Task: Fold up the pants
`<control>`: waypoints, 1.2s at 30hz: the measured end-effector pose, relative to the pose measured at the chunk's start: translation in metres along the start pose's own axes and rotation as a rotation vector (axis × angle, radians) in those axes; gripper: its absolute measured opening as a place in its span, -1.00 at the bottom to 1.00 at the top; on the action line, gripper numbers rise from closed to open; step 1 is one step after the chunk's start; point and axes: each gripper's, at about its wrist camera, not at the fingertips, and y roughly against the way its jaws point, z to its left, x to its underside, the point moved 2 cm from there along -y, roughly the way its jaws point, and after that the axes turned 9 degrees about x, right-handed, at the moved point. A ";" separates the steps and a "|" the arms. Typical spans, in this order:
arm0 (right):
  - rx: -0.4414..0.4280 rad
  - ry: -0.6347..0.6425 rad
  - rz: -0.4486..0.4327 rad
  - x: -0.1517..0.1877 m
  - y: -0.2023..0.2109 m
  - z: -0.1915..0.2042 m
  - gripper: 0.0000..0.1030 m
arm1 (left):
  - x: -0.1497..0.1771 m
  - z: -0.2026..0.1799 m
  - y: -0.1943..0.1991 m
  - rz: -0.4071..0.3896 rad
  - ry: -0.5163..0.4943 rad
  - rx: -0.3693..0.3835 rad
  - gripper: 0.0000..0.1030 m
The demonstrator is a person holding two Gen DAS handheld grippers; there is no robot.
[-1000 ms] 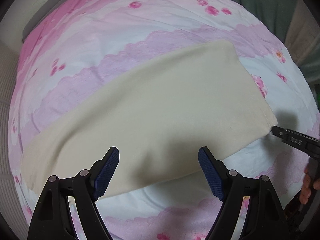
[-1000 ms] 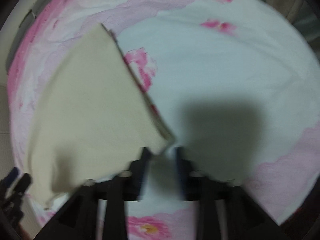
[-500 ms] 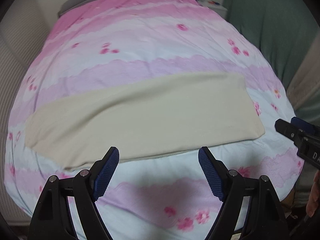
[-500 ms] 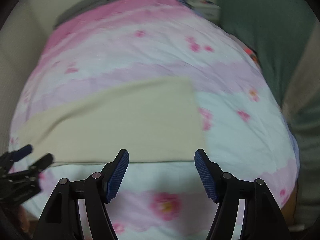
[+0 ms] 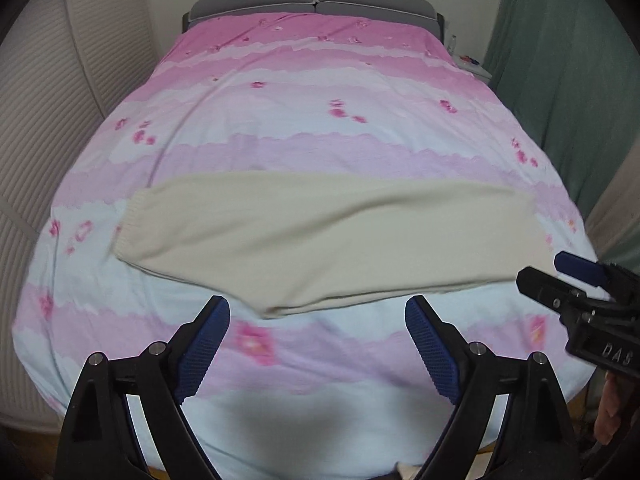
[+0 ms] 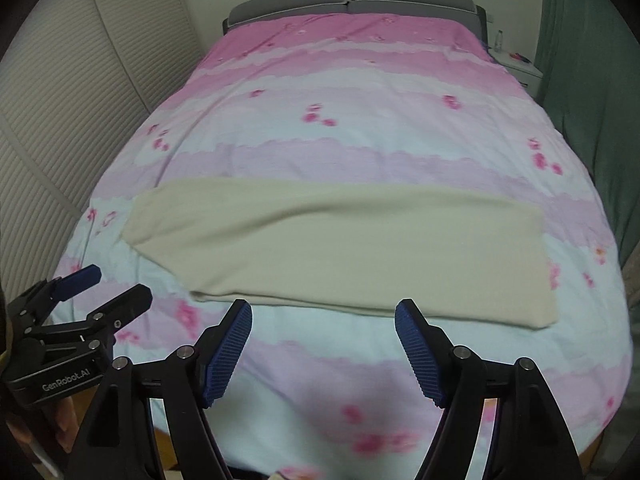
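Pants (image 5: pixel 320 240), cream and folded into one long strip, lie flat across the near half of the bed (image 5: pixel 320 128), left to right, on the pink flowered cover. A second ago both cameras sat low over the cloth: the right gripper's narrow jaws were right at the strip's near right corner, and the left gripper hung just over its near edge. Now both views take in the whole bed up to the grey headboard (image 5: pixel 316 2), and the pants lie alone, well apart from either tool. The left gripper (image 5: pixel 318 344) is wide with jaws opening and nothing between its blue pads (image 5: pixel 204 348); only cover shows in the gap. The right gripper (image 6: pixel 323 346) is likewise wide and opening, its gap bare, where a second ago it stood much narrower. Each tool shows at the edge of the other's view, cut off by the frame. The strip's left end seems ribbed in the left view, though blur makes this hard to confirm. A bit of a hand (image 5: pixel 606 412) shows at the right edge, mostly hidden. Small items on the nightstand (image 6: pixel 520 66) at far right are too small to name.
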 end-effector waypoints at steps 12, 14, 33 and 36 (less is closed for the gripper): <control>0.030 -0.152 0.062 0.008 -0.015 0.193 0.44 | -0.004 0.209 0.024 0.000 -0.088 0.061 0.75; 0.026 -0.113 0.061 -0.001 -0.023 0.223 0.44 | -0.012 0.240 0.016 -0.010 -0.071 0.077 0.75; 0.051 0.064 0.136 -0.115 -0.174 0.391 0.44 | -0.108 0.420 -0.167 0.175 0.081 0.304 0.31; 0.063 0.075 0.160 -0.122 -0.195 0.396 0.44 | -0.116 0.431 -0.195 0.205 0.112 0.321 0.21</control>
